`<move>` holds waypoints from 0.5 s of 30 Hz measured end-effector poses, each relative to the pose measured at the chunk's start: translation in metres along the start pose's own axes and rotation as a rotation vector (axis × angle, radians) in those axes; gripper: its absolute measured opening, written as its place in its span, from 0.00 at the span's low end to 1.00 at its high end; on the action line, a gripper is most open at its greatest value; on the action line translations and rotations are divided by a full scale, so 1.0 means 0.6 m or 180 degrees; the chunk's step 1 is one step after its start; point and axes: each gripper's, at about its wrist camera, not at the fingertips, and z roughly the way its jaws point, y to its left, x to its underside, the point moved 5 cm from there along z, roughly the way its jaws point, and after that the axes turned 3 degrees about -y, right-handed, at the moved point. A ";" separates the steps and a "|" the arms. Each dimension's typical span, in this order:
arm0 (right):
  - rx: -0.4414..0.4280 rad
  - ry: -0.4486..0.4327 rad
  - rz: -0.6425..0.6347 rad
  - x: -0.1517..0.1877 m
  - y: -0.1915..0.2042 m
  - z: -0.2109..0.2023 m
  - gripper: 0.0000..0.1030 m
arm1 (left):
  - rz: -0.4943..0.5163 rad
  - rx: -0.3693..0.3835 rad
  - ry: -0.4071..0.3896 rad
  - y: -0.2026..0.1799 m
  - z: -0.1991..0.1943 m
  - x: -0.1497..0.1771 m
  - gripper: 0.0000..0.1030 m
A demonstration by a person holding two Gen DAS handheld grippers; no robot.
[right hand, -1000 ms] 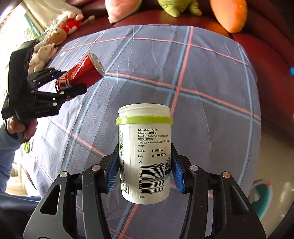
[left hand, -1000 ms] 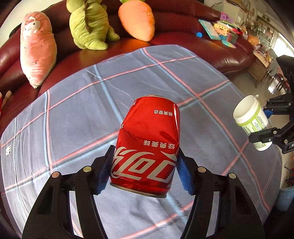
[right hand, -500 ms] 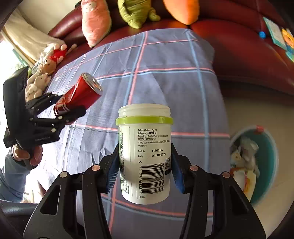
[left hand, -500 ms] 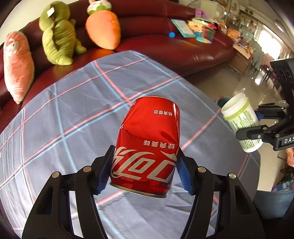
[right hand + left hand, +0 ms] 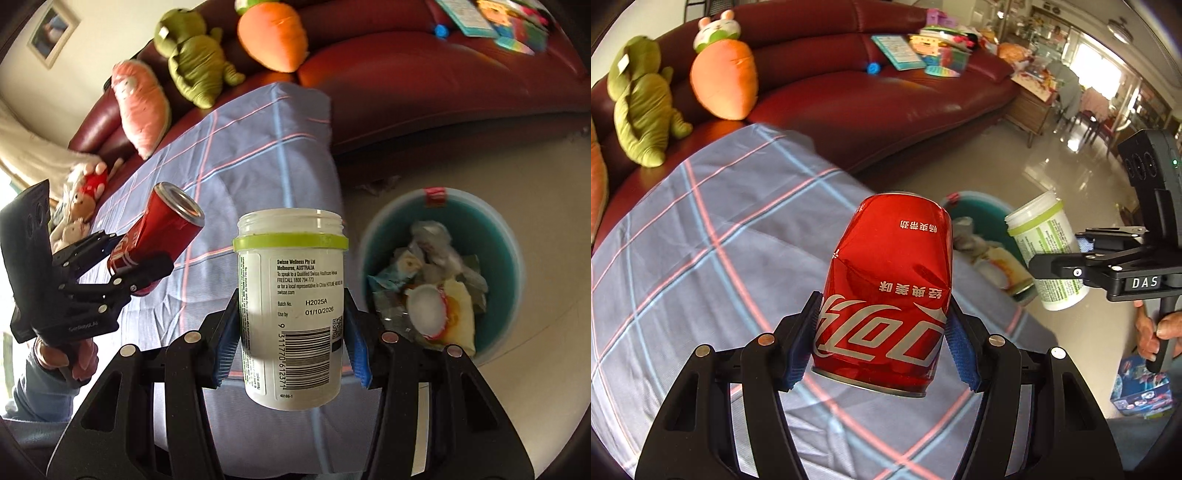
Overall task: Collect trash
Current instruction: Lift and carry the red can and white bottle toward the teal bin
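Note:
My left gripper (image 5: 882, 343) is shut on a dented red cola can (image 5: 890, 288), held in the air above the checked cloth. It also shows in the right wrist view (image 5: 162, 236). My right gripper (image 5: 290, 343) is shut on a white lidless supplement bottle (image 5: 291, 306) with a green band, which also shows in the left wrist view (image 5: 1047, 251). A teal trash bin (image 5: 498, 236) with wrappers in it stands on the floor to the right of the bottle, and shows behind the can in the left wrist view (image 5: 979, 203).
A table under a blue checked cloth (image 5: 701, 240) lies below both grippers. A dark red sofa (image 5: 868, 85) behind it holds a carrot plush (image 5: 724, 85), a green plush (image 5: 642, 107) and books (image 5: 923, 51). Shiny floor (image 5: 461, 155) surrounds the bin.
Both grippers have swung right with their loads, off the middle of the cloth toward its edge. The trash bin has come into fuller view in both views.

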 end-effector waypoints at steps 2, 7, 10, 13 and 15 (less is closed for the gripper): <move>0.0017 -0.0075 0.0081 0.002 -0.023 -0.015 0.47 | 0.0043 0.0047 0.0014 -0.024 0.012 -0.010 0.62; 0.0042 -0.0206 0.0268 0.006 -0.066 -0.037 0.47 | 0.0080 0.0156 0.0089 -0.077 0.045 -0.028 0.63; 0.0056 -0.0268 0.0413 0.007 -0.102 -0.048 0.47 | 0.0092 0.0205 0.0130 -0.098 0.064 -0.035 0.63; 0.0106 -0.0326 0.0520 0.010 -0.133 -0.058 0.47 | 0.0086 0.0254 0.0171 -0.118 0.082 -0.044 0.63; 0.0187 -0.0373 0.0558 0.010 -0.150 -0.064 0.47 | 0.0076 0.0279 0.0185 -0.125 0.091 -0.048 0.63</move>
